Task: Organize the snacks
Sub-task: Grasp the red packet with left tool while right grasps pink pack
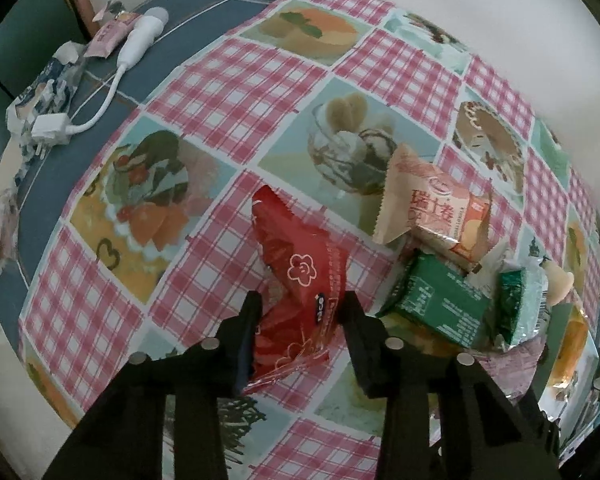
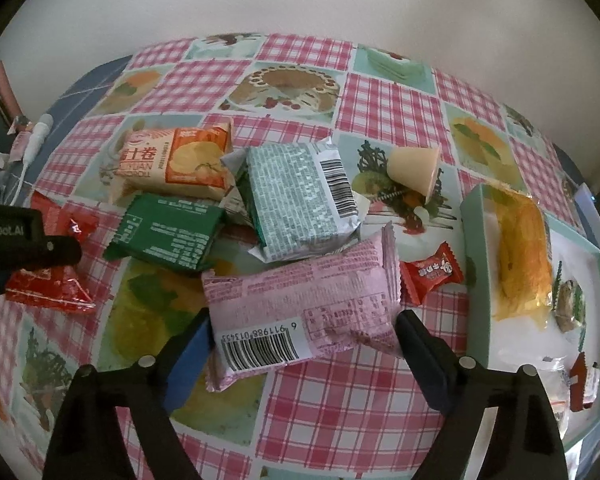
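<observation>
Checkered pink picture-print cloth covers the worktop [image 2: 312,412], snacks piled mid-surface. Left tongs [image 1: 300,308] are clenched on a crinkly red plastic snack packet [image 1: 296,280]. Right tongs [image 2: 304,332] straddle a pink foil barcode packet [image 2: 300,304], pads not quite pressing. Mint tray [image 2: 476,264] sits by the right edge.

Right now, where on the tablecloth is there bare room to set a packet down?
Bare cloth lies left of the red packet, towards the white charger cable, and behind the orange packet up to the wall. It is crowded from the green packet through the pink packet to the tray.
</observation>
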Tool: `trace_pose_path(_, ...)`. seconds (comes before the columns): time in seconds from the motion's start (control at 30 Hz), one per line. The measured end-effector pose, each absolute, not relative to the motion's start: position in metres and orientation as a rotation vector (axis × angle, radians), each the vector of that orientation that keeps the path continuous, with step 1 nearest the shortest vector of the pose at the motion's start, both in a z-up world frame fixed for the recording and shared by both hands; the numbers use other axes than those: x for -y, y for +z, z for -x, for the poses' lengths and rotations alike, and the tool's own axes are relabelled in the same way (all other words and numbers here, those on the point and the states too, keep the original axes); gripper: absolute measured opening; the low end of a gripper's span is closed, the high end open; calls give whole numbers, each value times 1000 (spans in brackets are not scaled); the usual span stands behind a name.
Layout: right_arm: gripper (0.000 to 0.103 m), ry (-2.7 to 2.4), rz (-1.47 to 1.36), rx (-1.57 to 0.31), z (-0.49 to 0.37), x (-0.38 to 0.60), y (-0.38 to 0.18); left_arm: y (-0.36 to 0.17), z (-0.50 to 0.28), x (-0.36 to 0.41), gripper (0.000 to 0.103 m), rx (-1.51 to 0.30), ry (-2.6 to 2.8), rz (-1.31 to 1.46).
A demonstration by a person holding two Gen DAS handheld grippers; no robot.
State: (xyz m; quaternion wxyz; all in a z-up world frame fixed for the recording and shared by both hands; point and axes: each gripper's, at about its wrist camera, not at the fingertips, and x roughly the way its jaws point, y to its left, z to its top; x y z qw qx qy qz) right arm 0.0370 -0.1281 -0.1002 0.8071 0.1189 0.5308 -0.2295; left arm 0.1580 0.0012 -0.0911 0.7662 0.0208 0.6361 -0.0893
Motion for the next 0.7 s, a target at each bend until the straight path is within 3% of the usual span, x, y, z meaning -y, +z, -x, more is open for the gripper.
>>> trace_pose_path(0.7, 88, -489, -383, -1045, -13, 153, -54, -36, -142, -5, 40, -1253, -219, -70)
